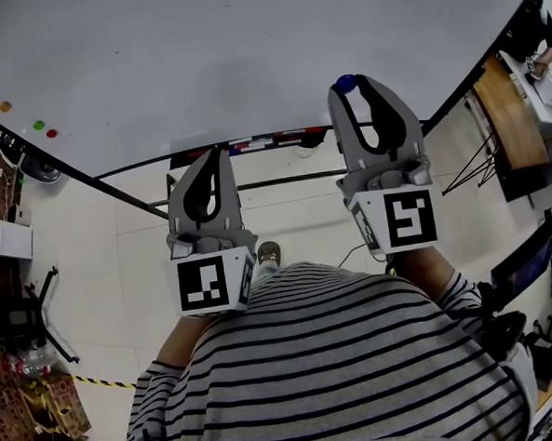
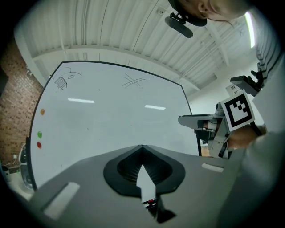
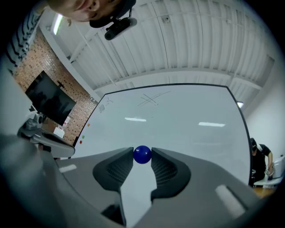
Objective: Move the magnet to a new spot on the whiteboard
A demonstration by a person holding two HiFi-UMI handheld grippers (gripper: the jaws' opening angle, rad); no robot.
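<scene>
A round blue magnet (image 3: pixel 142 154) sits pinched between the tips of my right gripper (image 3: pixel 142 155), which is shut on it. In the head view the magnet (image 1: pixel 345 83) shows at the end of the right gripper (image 1: pixel 347 86), over the lower part of the whiteboard (image 1: pixel 247 49). I cannot tell whether it touches the board. My left gripper (image 1: pixel 218 155) hangs lower, below the board's bottom edge. Its tips (image 2: pixel 142 147) meet with nothing between them. The whiteboard (image 3: pixel 191 116) fills the space ahead of both grippers.
Orange (image 1: pixel 5 106), green (image 1: pixel 38 125) and red (image 1: pixel 52 133) magnets sit near the board's left edge. Faint scribbles (image 2: pixel 133 81) mark the board's top. A tray with markers (image 1: pixel 262 142) runs along its bottom. Desks (image 1: pixel 512 117) stand to the right.
</scene>
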